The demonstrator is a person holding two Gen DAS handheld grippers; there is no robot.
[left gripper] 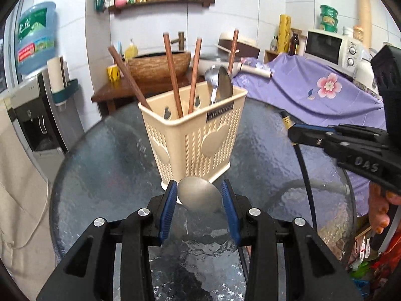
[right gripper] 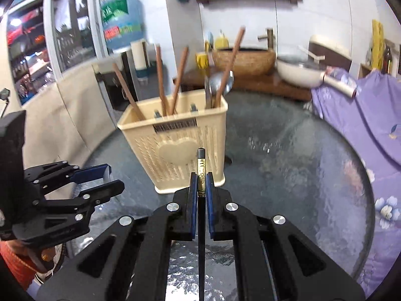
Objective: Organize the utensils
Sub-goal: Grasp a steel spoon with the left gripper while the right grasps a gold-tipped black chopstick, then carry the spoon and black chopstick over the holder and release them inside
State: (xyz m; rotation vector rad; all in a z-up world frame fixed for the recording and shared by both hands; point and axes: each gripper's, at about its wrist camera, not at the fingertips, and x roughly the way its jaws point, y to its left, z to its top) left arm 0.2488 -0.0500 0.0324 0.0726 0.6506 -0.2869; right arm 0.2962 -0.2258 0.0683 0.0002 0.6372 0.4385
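Two utensils were in my grippers at once. My left gripper (left gripper: 199,195) had its blue pads on either side of a steel spoon (left gripper: 199,195), bowl end forward, just in front of the cream utensil basket (left gripper: 193,135) on the glass table (left gripper: 105,160). The pads sat against the rim of the bowl, so I judged it gripped, though the handle ran back out of sight beneath the fingers. My right gripper (right gripper: 201,188) was clamped tight on a black chopstick (right gripper: 201,165) with a gold band near its tip, which pointed up toward the basket's heart panel.

Polished steel on a curved bowl is slippery, and I reckoned the spoon could twist or squirt out if I squeezed unevenly; the flat of the handle would have been the surer place to hold. It looked stiff and light enough not to sag. The chopstick was thin, rigid and very light, but its lacquered surface seemed slick, so holding near the upper end left a long tail free to swing.

Four brown chopsticks (left gripper: 173,75) and two ladles or spoons (left gripper: 220,82) stood in the basket, leaning outward, and I expected them to crowd any new arrival.
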